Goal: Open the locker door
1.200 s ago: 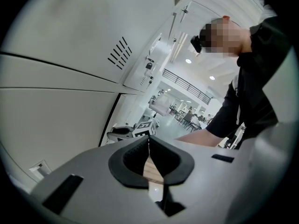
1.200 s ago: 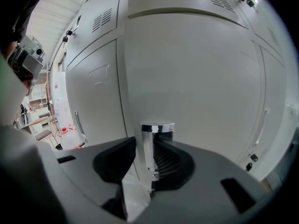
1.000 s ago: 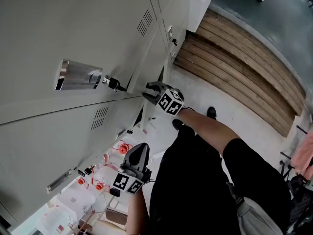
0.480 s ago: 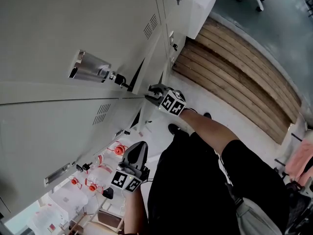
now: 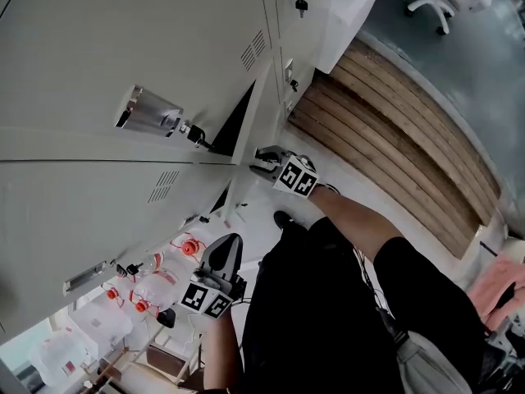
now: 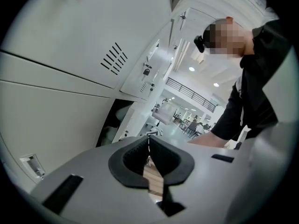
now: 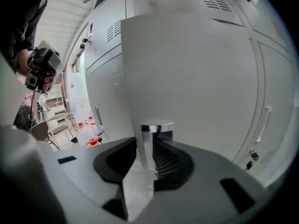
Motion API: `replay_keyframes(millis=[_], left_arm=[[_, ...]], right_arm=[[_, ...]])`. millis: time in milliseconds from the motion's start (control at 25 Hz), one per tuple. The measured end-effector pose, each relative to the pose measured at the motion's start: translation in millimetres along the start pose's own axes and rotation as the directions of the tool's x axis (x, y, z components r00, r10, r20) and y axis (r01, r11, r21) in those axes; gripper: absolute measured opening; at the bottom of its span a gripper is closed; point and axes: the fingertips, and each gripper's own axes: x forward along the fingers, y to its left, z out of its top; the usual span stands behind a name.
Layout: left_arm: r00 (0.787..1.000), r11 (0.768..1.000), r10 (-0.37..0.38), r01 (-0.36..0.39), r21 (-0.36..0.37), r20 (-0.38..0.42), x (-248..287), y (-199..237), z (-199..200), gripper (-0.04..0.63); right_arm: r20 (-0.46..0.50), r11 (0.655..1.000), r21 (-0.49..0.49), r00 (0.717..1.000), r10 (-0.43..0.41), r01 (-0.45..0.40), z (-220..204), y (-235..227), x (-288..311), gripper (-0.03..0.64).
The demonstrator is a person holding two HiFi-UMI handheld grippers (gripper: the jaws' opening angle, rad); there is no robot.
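Pulling is the step in hand. The right claw (image 7: 147, 148) is clamped on the upright chrome bar handle (image 7: 156, 134) of the pale grey metal locker door (image 7: 187, 69). In the head view the door stands ajar at 12 o'clock of that claw, beside a dark gap (image 5: 236, 125). Next, I judge, comes a steady outward arc about the hinge. The left claw (image 6: 149, 146), pinched together on nothing, hangs at 7 o'clock. Count: one door, one handle, two claws.

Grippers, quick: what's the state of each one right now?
Left gripper: closed, empty.
Right gripper: closed on the locker door handle.
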Motion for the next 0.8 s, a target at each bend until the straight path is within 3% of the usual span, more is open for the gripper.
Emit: replay_keyframes(millis=[440,800], left_arm=[[0.996,0.999,0.04,-0.038,-0.016,0.078,37.6,-37.4,8.5,0.017],[0.988,0.996,0.092,-0.089,-0.028,0.121,58.7,-62.5,9.1,0.018]], right_arm=[[-0.055,0.99,-0.051,0.99,0.127,-0.13,-21.0,2.7,-36.3,0.117],[-0.045,0.972,-0.06,0.974,0.223,-0.225,-33.4,1.9,-63.3,0.118]])
